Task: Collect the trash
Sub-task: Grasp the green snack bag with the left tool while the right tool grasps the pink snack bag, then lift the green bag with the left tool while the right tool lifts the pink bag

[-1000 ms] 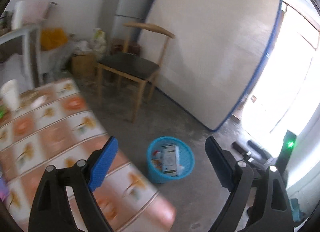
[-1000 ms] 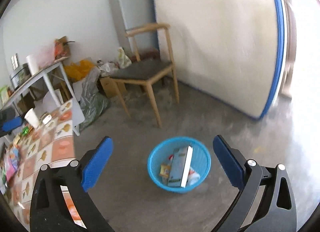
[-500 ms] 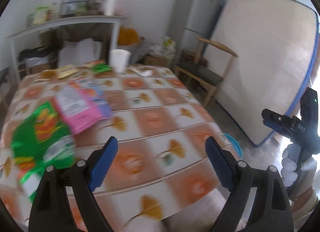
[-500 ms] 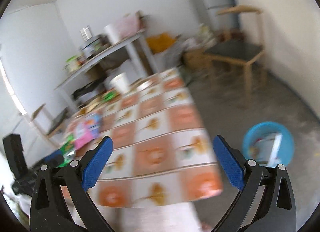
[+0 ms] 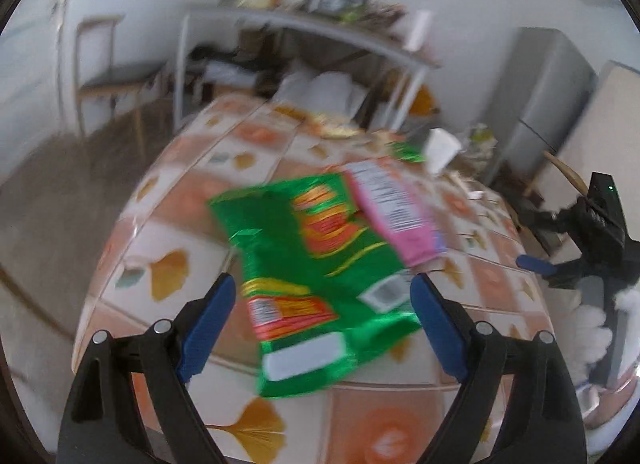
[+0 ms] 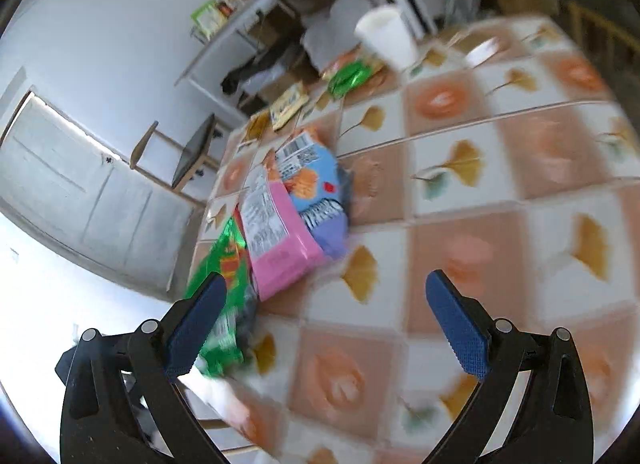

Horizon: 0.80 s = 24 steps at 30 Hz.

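A large green snack bag (image 5: 316,268) lies flat on the tiled tablecloth (image 5: 168,272), with a pink bag (image 5: 396,207) overlapping its far right side. My left gripper (image 5: 322,304) is open and empty, hovering just above the green bag's near end. In the right wrist view the green bag (image 6: 224,264), the pink bag (image 6: 276,240) and a blue-purple bag (image 6: 316,195) lie in a pile at left. My right gripper (image 6: 326,308) is open and empty above the table, beside the pile. It also shows at the right of the left wrist view (image 5: 536,264).
A white paper cup (image 6: 386,39) and small wrappers (image 6: 350,73) lie at the table's far end. A cluttered metal shelf (image 5: 304,27), a grey fridge (image 5: 540,95) and a chair (image 6: 180,151) stand around the table. The table's near edge is just below my left gripper.
Both grippers have swung away from the blue basket on the floor to the table. The left has closed in over the green bag. Both stayed open.
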{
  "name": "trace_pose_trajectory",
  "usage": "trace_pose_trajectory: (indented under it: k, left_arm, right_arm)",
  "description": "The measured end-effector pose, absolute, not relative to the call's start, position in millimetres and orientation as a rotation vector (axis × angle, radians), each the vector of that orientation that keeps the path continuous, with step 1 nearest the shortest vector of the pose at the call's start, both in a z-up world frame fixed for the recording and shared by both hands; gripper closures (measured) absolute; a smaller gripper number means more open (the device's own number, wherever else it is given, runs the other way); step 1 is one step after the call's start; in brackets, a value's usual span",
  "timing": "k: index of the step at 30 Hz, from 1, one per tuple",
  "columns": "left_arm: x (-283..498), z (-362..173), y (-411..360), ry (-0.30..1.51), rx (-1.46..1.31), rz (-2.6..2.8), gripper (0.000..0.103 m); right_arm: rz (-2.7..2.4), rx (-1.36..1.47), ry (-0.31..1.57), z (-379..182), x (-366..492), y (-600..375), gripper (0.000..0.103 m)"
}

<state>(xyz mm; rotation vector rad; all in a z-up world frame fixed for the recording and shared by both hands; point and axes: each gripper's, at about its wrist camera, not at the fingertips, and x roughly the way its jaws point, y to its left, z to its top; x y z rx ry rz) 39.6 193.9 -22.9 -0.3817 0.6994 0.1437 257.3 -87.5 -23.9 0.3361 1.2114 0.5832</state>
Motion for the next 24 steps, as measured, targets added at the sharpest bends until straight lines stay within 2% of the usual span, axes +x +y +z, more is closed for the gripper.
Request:
trace_pose_trajectory:
  k: [4,5,8,13,14,15,16,17,18,19,20,24]
  left_arm:
    - [47,-40,213,0.747,-0.463,0.162,0.017]
    - [49,-44,215,0.755,-0.475,0.165,0.020]
    - [56,-55,217,0.783,-0.504,0.153,0.028]
    - [67,-67,216,0.820,-0.519,0.145,0.044]
    - [69,-68,216,0.822,-0.514,0.145,0.048]
    - [70,-68,216,0.823,-0.512,0.144,0.054]
    - [71,-69,216,0.825,-0.515,0.143,0.056]
    - [72,-69,216,0.826,-0.516,0.147,0.057]
    - [72,-69,216,0.822,-0.514,0.152,0.061]
    - [72,-68,216,0.818,-0.515,0.148,0.063]
    - [73,-68,216,0.815,-0.520,0.137,0.070]
    - [75,-65,205,0.808,-0.488,0.092,0.078]
  right_arm:
    - [0.566,0.307,1.274,-44,292,-57,0.007]
    - [0.576,0.292,1.287,-46,299,-51,0.008]
    - [0.539,0.239,1.308,-58,316,-34,0.016]
    - [0.569,0.162,1.338,-69,322,-10,0.035]
    - [0.580,0.147,1.338,-70,321,-6,0.036]
    - [0.587,0.129,1.330,-71,320,-2,0.044]
    - [0.597,0.114,1.336,-72,317,2,0.058]
    - [0.593,0.101,1.341,-72,314,3,0.064]
    - [0.586,0.087,1.338,-71,312,2,0.074]
    - [0.587,0.075,1.340,-71,307,1,0.090]
    - [0.594,0.078,1.349,-72,307,0,0.098]
    - [0.613,0.082,1.353,-68,290,-12,0.103]
